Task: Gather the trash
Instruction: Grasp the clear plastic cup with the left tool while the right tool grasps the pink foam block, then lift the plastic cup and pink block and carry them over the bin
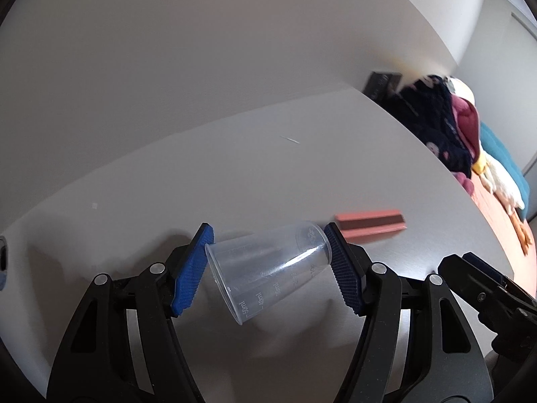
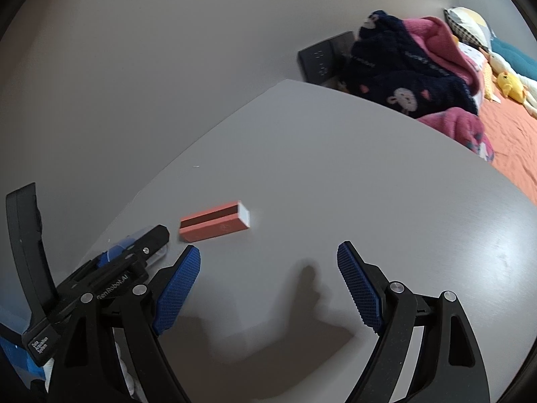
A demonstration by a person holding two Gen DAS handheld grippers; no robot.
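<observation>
My left gripper (image 1: 268, 265) is shut on a clear plastic measuring cup (image 1: 268, 265), held sideways between its blue pads above the grey table (image 1: 235, 174). A small salmon-pink box (image 1: 371, 225) lies on the table just beyond the cup to the right. In the right wrist view the same box (image 2: 213, 223) lies ahead and left of my right gripper (image 2: 268, 285), which is open and empty over the table (image 2: 335, 174). The left gripper (image 2: 127, 258) shows at the lower left there.
A grey wall (image 1: 201, 50) stands behind the table. To the right is a bed with an orange sheet (image 2: 513, 141), a dark blue and pink blanket (image 2: 402, 70), a yellow toy (image 2: 510, 84) and a black wall socket panel (image 2: 319, 60). A tiny white scrap (image 1: 290, 139) lies far on the table.
</observation>
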